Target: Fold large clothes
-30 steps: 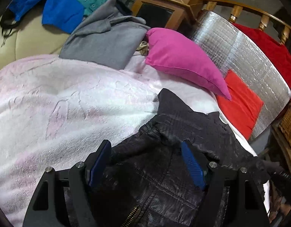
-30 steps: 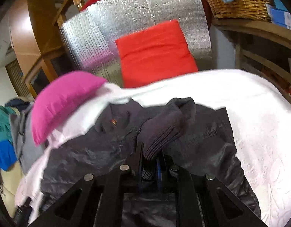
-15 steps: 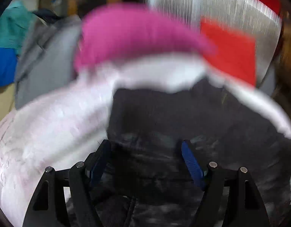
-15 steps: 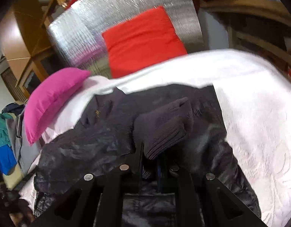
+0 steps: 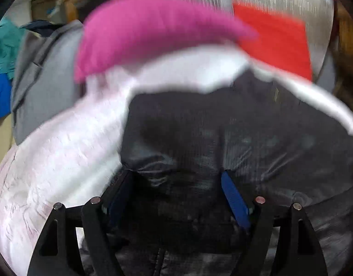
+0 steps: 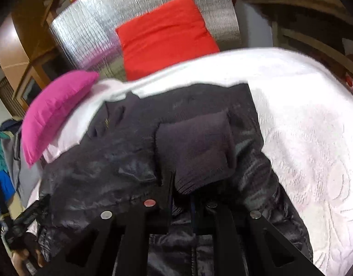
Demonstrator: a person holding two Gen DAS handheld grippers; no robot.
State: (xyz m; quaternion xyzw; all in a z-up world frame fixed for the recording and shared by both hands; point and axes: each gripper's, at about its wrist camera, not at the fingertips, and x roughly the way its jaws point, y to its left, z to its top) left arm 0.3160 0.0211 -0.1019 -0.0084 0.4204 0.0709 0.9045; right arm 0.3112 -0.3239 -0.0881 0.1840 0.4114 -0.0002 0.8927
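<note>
Black shiny jacket (image 6: 121, 161) lies spread on the bed, over a white textured bedspread (image 6: 314, 138). Right tongs (image 6: 181, 197) are clamped on the ribbed knit cuff (image 6: 195, 151), sleeve end draped over the jacket body. Left tongs (image 5: 176, 193) gape wide w/ jacket fabric between the blue pads (image 5: 234, 197), not pinched. Left view is blurred. To fold well, I'd judge: carry the cuff straight across the chest, keep it low, lay the sleeve flat w/o bunching; slick shell may slide. Room: pink pillow (image 6: 54, 112), red cushion (image 6: 165, 34) against a silver foil panel (image 6: 89, 32), grey garment (image 5: 45, 87) nearby.
</note>
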